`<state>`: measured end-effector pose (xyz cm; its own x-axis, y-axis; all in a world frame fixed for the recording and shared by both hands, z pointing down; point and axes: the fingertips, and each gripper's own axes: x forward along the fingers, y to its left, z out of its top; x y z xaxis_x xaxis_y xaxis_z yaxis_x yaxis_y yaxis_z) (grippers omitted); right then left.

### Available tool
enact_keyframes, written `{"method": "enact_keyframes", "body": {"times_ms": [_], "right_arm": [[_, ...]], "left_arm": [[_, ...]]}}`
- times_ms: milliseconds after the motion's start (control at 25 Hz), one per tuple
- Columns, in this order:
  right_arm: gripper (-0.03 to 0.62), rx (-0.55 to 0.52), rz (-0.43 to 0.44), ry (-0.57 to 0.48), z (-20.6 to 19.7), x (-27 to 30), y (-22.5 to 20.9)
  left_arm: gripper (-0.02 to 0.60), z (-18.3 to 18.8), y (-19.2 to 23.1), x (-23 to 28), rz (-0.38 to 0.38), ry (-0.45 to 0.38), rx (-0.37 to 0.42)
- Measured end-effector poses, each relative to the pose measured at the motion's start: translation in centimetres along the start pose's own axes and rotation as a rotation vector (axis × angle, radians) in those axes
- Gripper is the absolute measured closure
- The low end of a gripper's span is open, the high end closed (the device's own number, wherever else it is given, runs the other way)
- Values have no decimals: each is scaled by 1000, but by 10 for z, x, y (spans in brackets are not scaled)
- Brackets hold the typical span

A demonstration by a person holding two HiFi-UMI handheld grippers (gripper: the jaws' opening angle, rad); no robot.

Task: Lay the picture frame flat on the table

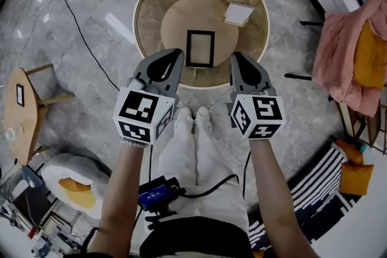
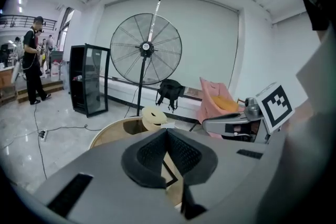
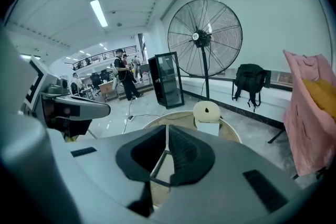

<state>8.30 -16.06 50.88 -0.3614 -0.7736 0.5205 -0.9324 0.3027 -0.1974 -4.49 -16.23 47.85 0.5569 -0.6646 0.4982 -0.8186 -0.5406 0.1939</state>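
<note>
Black picture frame point(image 1: 200, 49) lies flat at the middle of the round counter point(image 1: 148, 15), upper centre of the head view. We hold the left gripper point(image 1: 175, 55) and right gripper point(image 1: 236, 58) closed, empty, either side of it; a careless dip could shove it towards the rim

The left gripper point(image 2: 167, 132) has its jaws closed tip to tip, with nothing between them. Just beyond is a round wooden table point(image 2: 107, 134) — a corner of a dark picture frame point(image 2: 171, 173) shows on it. A pale roll point(image 2: 153, 117) sits at its far edge. Behind stand a big fan point(image 2: 146, 49) and a black cabinet point(image 2: 88, 86).
</note>
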Motion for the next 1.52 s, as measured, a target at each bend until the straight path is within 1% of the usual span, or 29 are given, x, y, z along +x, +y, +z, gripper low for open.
{"method": "enact_keyframes", "body": {"times_ms": [360,640,880,960,1280,1520], "right_arm": [[551,-68,19,-98,68,-63,19],[551,-95,37,-179,109,-107,40],[551,-156,72,-244,134,-144,57],[551,-157,85,-266,142,-154,60],[551,-170,104,-300,155,-188,72],[551,-172,105,-305,156,-199,79]], "left_arm": [[565,67,-35,-55,-18,-84,61],[566,109,-47,-99,-10,-158,92],[565,122,-60,-135,6,-186,147],[566,128,-64,-143,8,-204,163],[565,152,-83,-174,12,-272,164],[566,154,-86,-185,9,-286,148]]}}
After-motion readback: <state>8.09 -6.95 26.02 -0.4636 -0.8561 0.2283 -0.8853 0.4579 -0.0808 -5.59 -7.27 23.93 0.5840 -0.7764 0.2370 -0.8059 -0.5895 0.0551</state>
